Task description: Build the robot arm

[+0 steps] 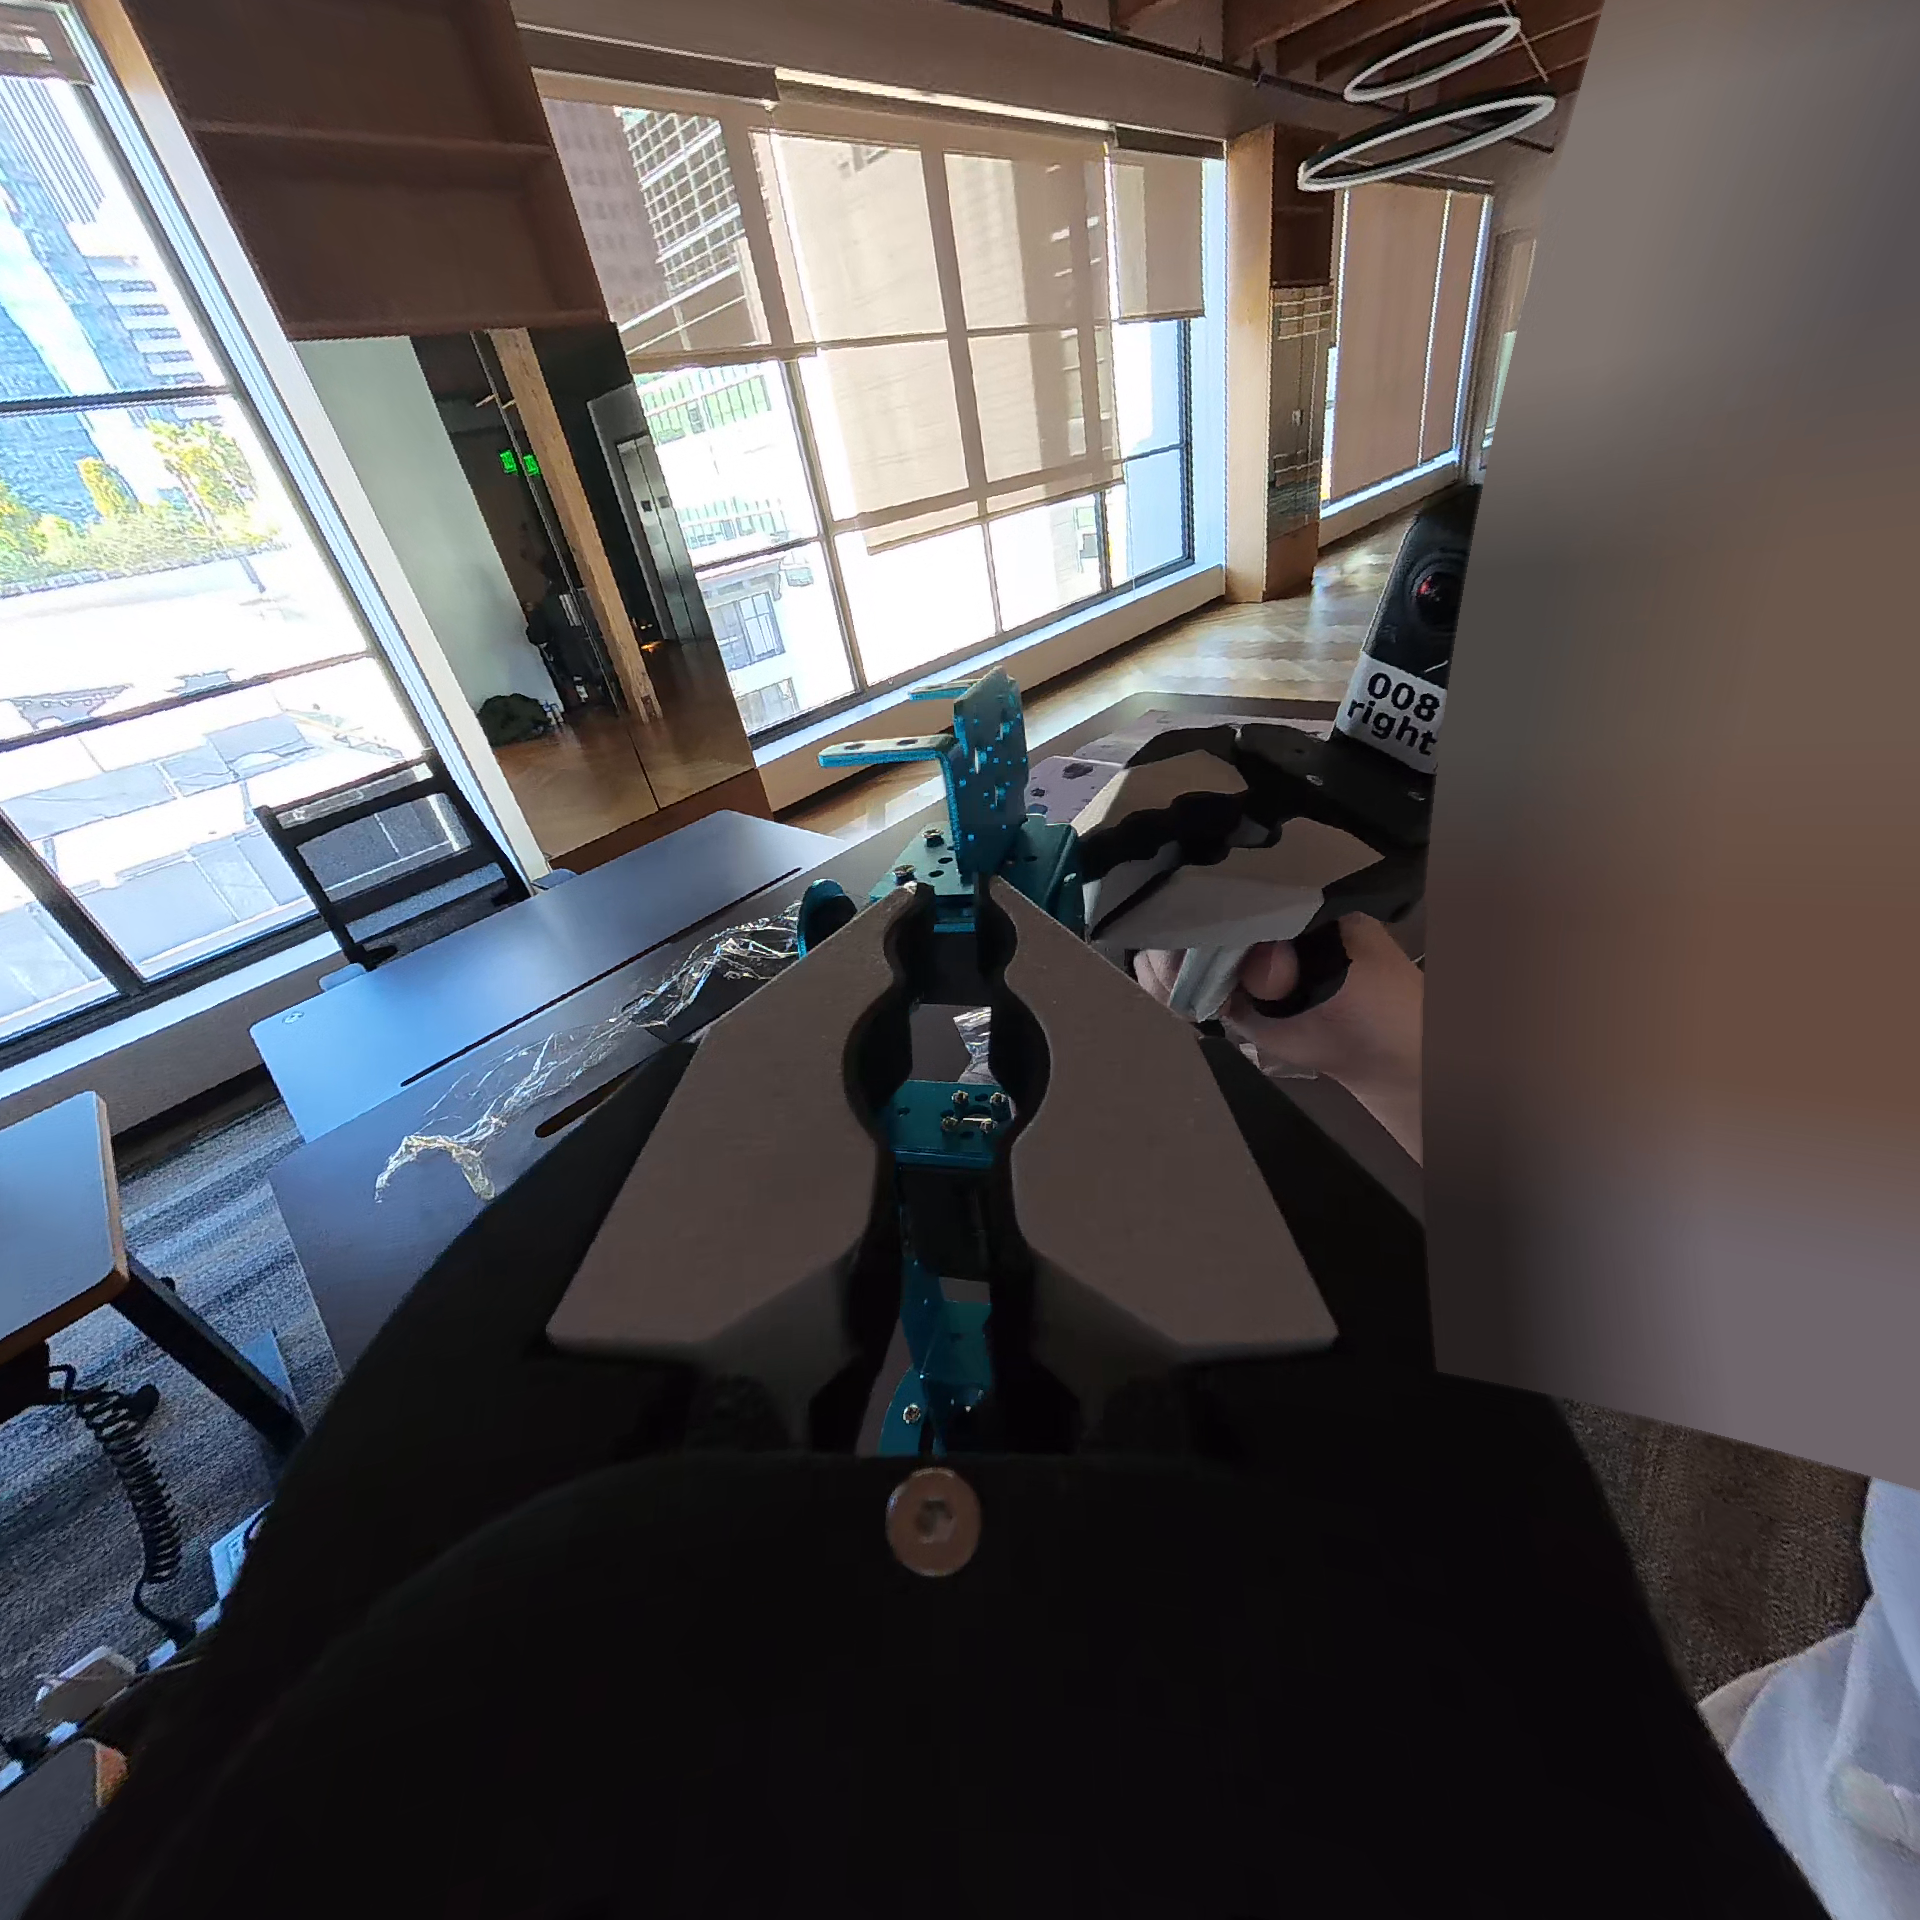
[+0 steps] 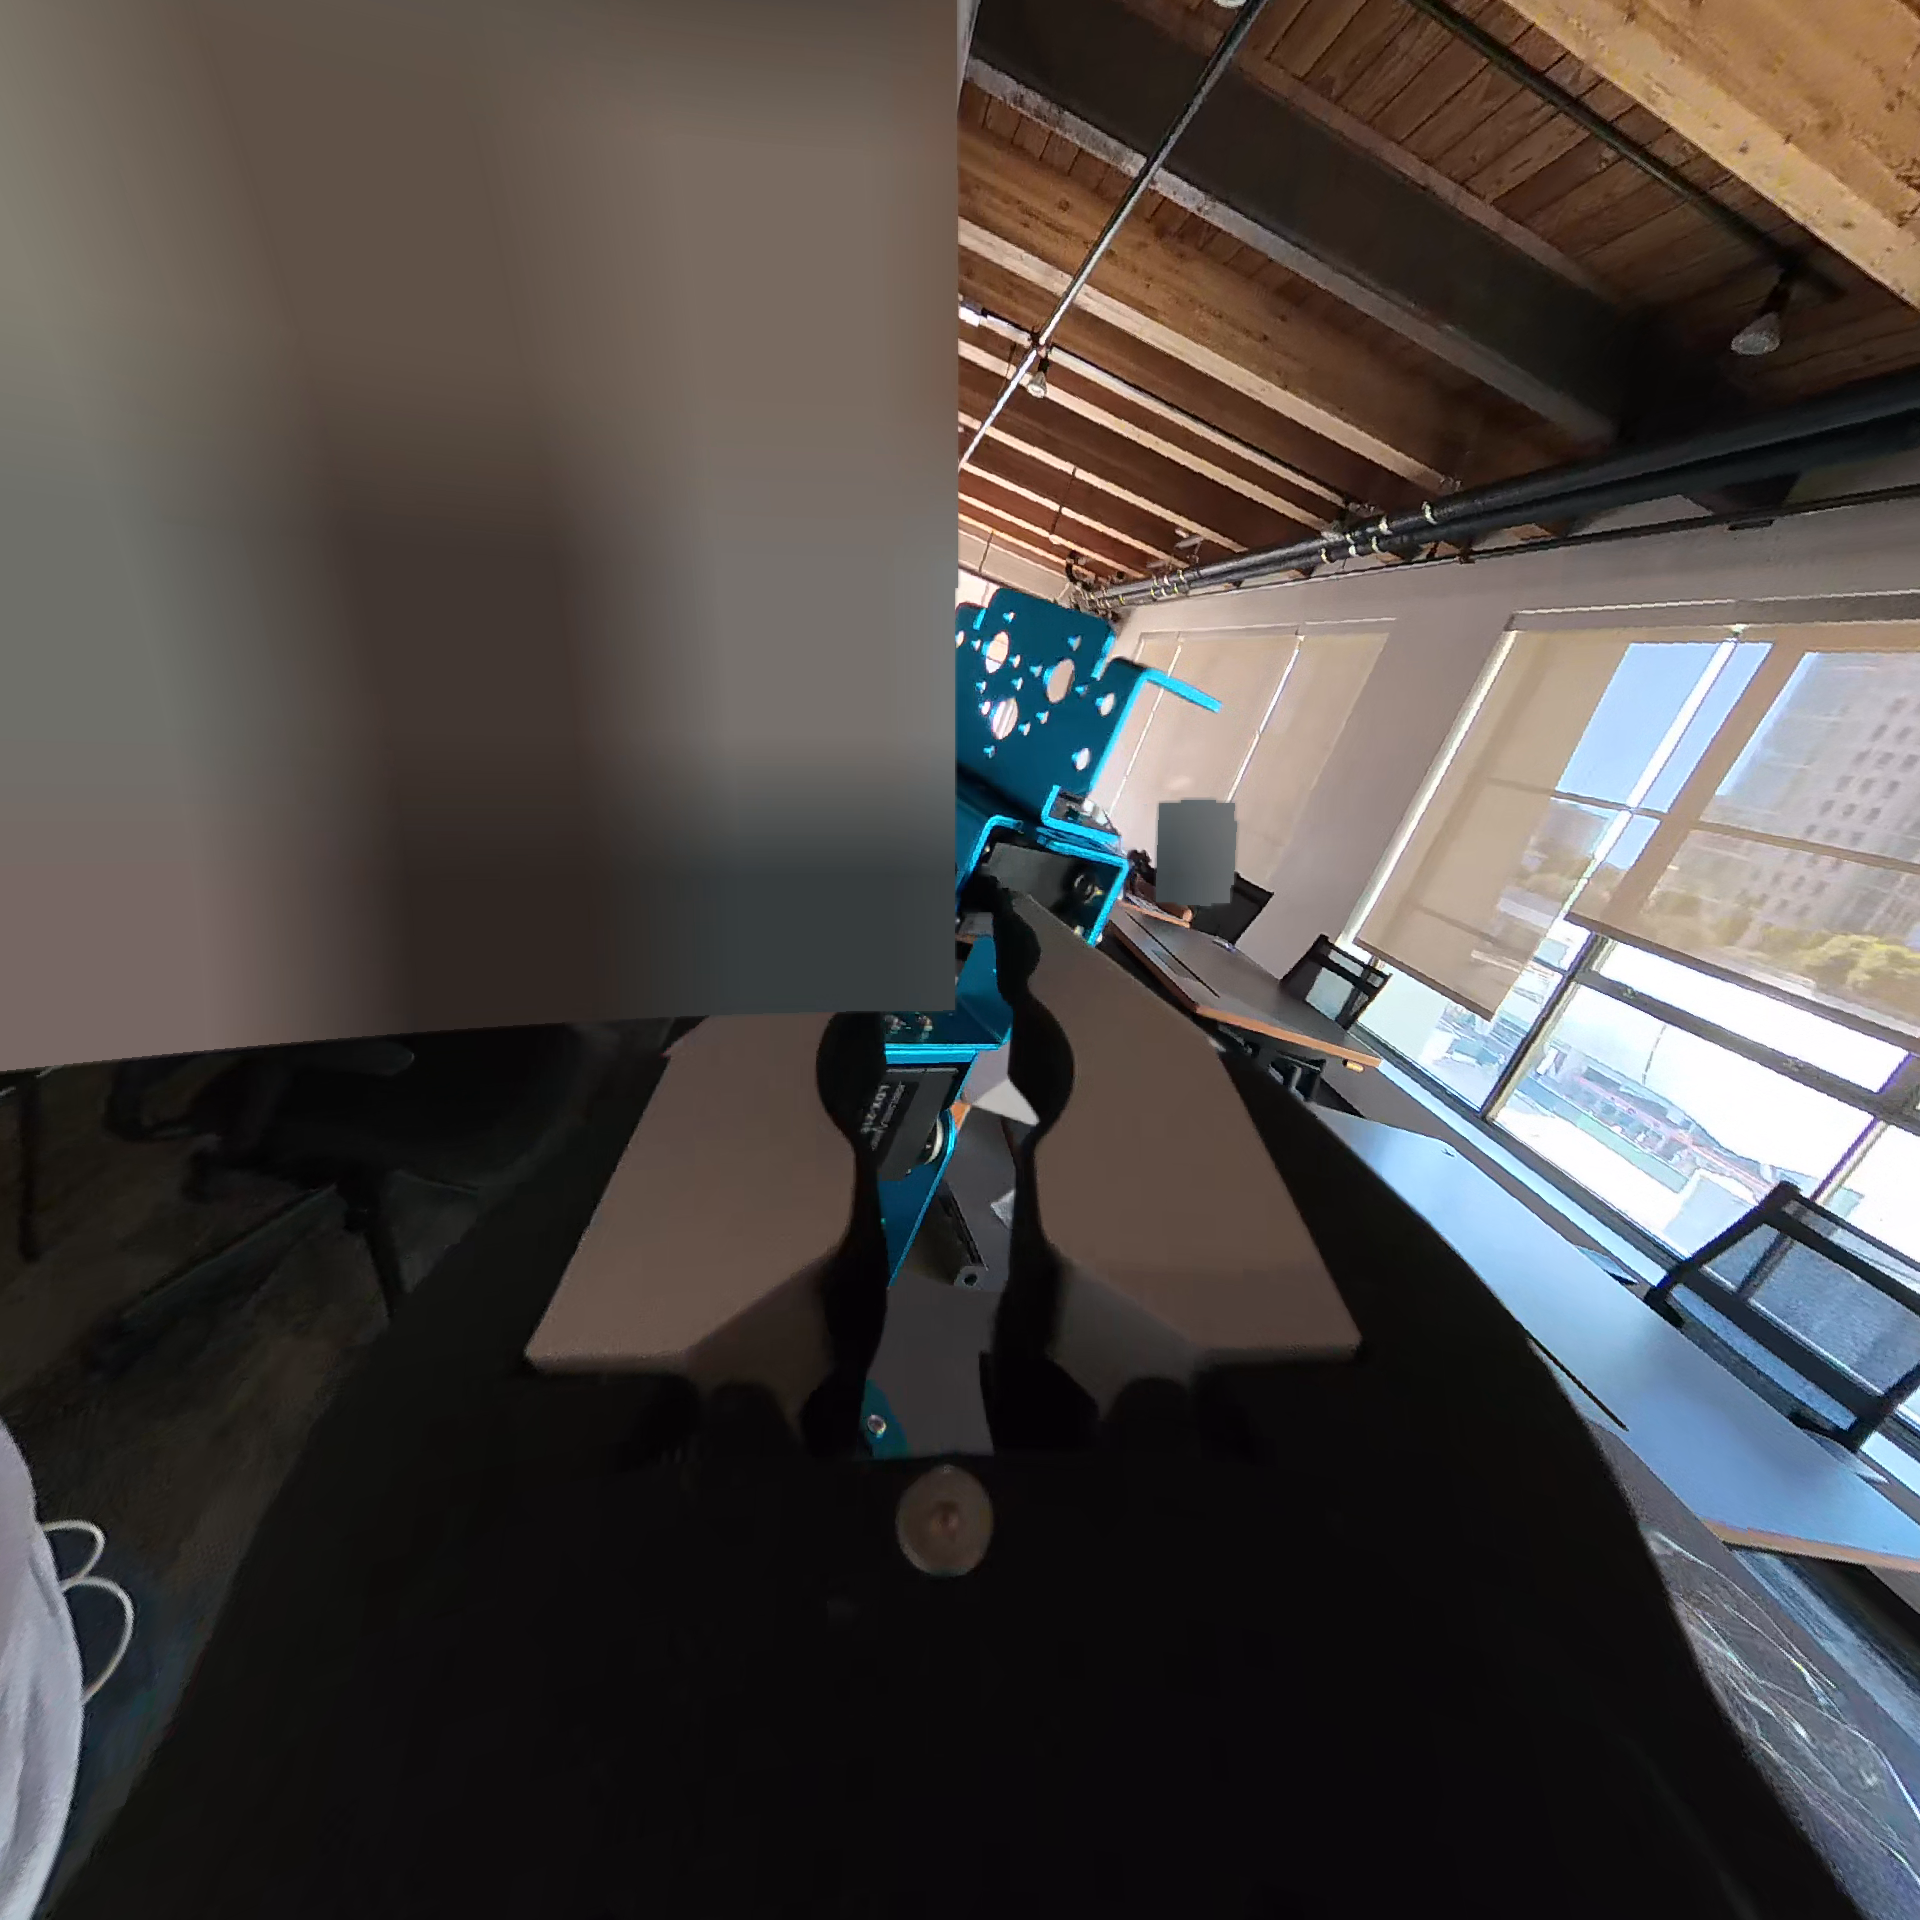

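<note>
A blue metal bracket assembly with holes, screws and black servo blocks is held in the air above a dark table. My left gripper is shut on it, and its lower links show between the fingers. My right gripper, held by a hand, grips the same assembly from the right. In the right wrist view my right gripper is shut on the assembly, with a black servo between the fingers. A blurred patch hides its left fingertip.
Crumpled clear plastic wrap lies on the table. A black chair stands by the windows, and a coiled cable hangs at lower left. In the right wrist view, long tables and chairs line the window wall. The tips of one gripper are about 4 cm away from the tips of the other.
</note>
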